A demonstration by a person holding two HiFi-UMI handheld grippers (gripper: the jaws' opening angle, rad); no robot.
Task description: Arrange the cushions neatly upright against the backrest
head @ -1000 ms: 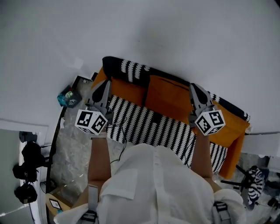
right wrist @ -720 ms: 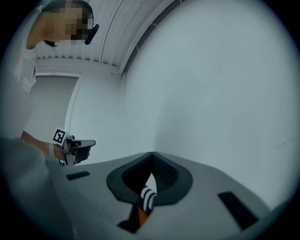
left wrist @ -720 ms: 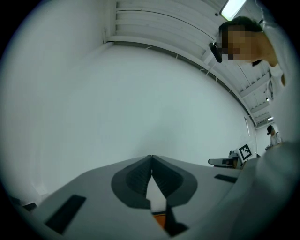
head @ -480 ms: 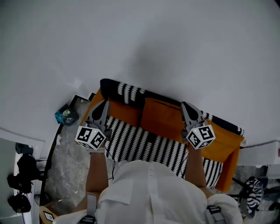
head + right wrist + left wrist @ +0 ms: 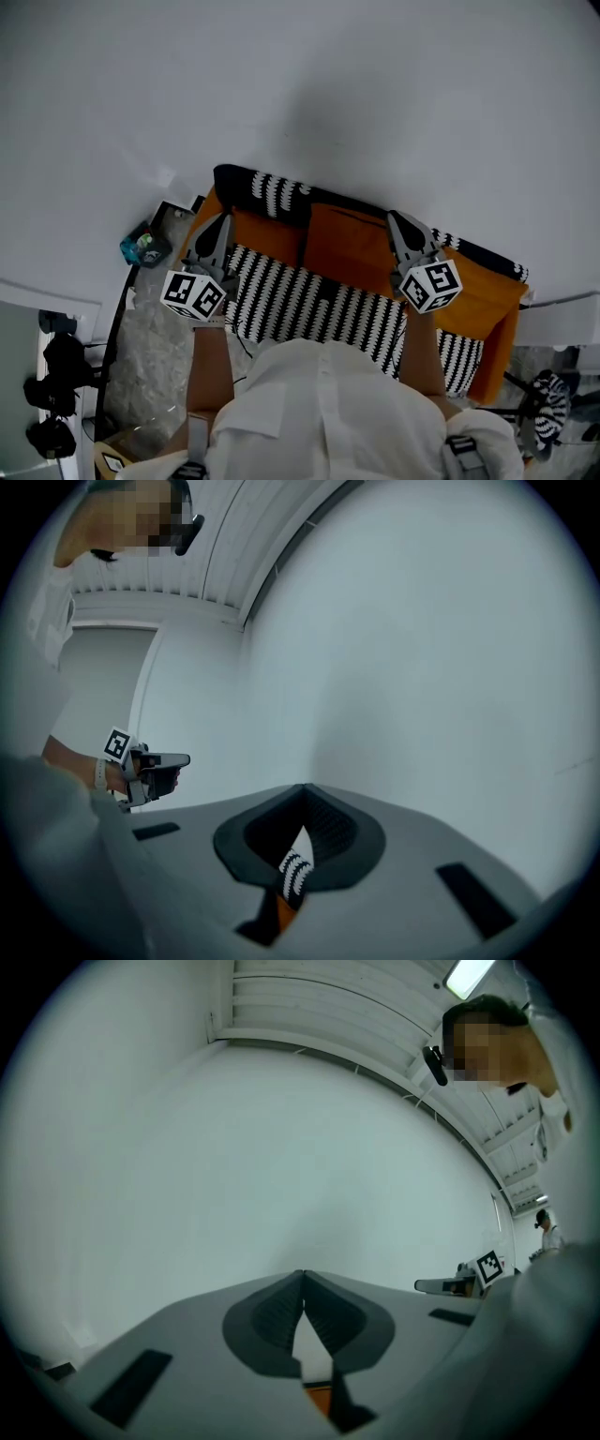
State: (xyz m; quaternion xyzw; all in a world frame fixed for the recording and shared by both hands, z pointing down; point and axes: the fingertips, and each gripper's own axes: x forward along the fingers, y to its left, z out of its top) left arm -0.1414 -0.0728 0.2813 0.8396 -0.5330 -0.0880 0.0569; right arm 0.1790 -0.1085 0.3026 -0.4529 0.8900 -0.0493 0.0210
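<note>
Over the sofa (image 5: 483,300), our left gripper (image 5: 223,218) and right gripper (image 5: 395,218) stayed closed, empty, nearly still. The orange cushion (image 5: 347,246) kept standing against the backrest (image 5: 272,193); we judged it arranged

Loses the near edge of the striped cushion (image 5: 319,300) and the sofa (image 5: 487,295) front behind the white shirt (image 5: 328,403). Cannot tell what the small teal thing (image 5: 145,248) beside the sofa is. In the gripper views, glimpses only a striped sliver (image 5: 294,874) and an orange sliver (image 5: 319,1399).
</note>
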